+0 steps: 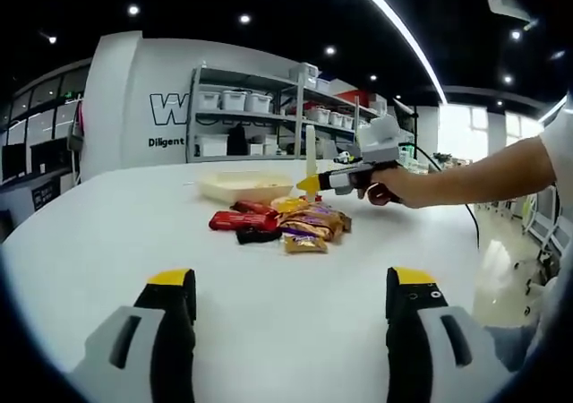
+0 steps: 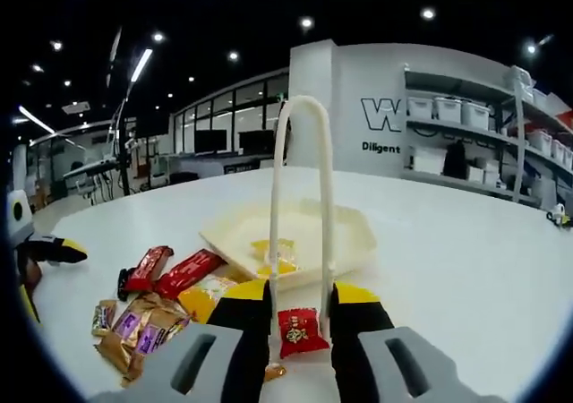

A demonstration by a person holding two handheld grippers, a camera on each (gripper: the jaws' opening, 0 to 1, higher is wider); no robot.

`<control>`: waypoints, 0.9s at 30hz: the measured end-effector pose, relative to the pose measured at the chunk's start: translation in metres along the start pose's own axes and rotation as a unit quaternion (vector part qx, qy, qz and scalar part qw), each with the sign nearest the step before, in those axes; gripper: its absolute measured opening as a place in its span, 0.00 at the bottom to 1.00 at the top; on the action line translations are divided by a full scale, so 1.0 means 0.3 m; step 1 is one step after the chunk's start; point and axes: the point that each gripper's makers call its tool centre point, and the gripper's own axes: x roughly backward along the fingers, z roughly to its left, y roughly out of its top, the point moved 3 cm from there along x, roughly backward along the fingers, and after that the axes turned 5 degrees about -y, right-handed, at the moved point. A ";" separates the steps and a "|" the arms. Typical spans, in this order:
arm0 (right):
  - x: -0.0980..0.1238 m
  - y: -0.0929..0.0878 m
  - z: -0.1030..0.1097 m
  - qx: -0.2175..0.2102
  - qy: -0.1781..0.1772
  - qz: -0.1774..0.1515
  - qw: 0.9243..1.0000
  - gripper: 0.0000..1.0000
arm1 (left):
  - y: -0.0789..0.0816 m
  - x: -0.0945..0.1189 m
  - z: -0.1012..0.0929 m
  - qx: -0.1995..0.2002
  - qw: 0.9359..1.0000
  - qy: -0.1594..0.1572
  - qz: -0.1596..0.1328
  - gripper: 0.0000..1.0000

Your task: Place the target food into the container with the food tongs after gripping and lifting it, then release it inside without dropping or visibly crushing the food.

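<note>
My right gripper (image 2: 300, 294) is shut on white food tongs (image 2: 277, 179), whose loop stands up over a cream container (image 2: 358, 233). A small red packet (image 2: 298, 327) sits between the tongs' lower ends; I cannot tell if it is off the table. One yellow packet (image 2: 273, 255) lies inside the container. In the left gripper view, my right gripper (image 1: 313, 184) holds the tongs (image 1: 311, 152) upright beside the container (image 1: 244, 186), above a pile of snack packets (image 1: 286, 224). My left gripper (image 1: 291, 282) is open and empty, well short of the pile.
Loose packets lie left of the container: red ones (image 2: 183, 273), a yellow one (image 2: 210, 295), gold and purple ones (image 2: 143, 327). The left gripper (image 2: 49, 249) shows at the left edge. A person's hand (image 1: 385, 188) and arm reach in from the right. Shelves (image 1: 260, 116) stand beyond the white table (image 1: 107, 233).
</note>
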 end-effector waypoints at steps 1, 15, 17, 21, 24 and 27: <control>0.011 0.002 0.002 -0.003 0.001 -0.008 1.000 0.18 | 0.000 0.000 -0.001 0.001 1.000 0.000 0.000 0.86; 0.039 -0.018 -0.018 -0.025 0.002 -0.010 1.000 0.20 | -0.002 -0.001 -0.005 -0.001 1.000 0.000 0.002 0.86; 0.042 -0.019 -0.021 -0.025 0.002 -0.009 1.000 0.20 | -0.004 -0.002 -0.004 -0.001 1.000 0.000 0.003 0.86; 0.048 -0.022 -0.023 -0.027 0.003 -0.007 1.000 0.20 | -0.004 -0.002 -0.004 -0.001 1.000 0.000 0.004 0.86; 0.057 -0.027 -0.022 -0.031 0.003 -0.002 1.000 0.20 | -0.005 -0.002 -0.004 -0.001 1.000 -0.001 0.005 0.86; 0.077 -0.028 -0.006 -0.031 0.005 0.001 0.999 0.20 | -0.005 -0.003 -0.004 -0.001 1.000 -0.001 0.005 0.86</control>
